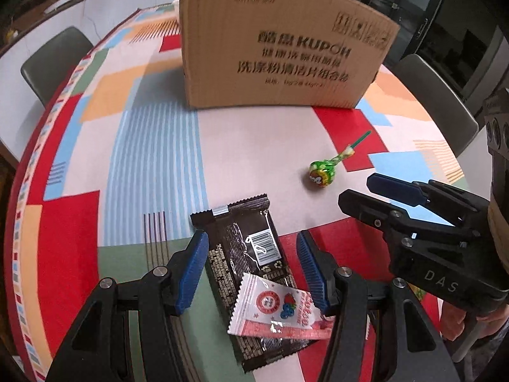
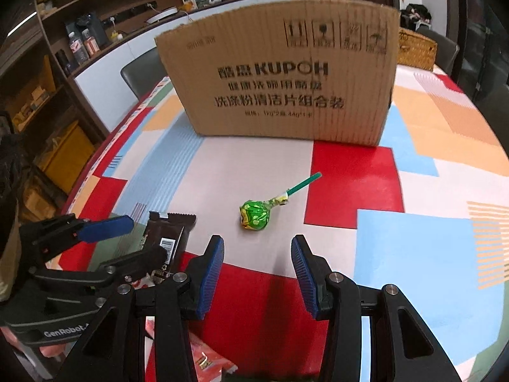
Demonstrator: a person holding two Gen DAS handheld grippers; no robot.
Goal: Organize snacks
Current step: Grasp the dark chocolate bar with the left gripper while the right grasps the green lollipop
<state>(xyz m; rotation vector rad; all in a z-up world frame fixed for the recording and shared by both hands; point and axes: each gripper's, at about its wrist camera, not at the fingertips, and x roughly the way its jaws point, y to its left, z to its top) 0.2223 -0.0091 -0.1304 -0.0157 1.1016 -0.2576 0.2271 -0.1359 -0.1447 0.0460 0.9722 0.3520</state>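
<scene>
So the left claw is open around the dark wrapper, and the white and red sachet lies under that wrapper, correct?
Not quite. The left claw is open around the dark wrapper, but the white and red sachet lies on top of it, not under. The left wrist view shows this.

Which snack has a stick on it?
The green lollipop, lying alone in the middle of the table. The dark brown packet and the white-and-pink packet on it are flat wrappers without sticks.
</scene>
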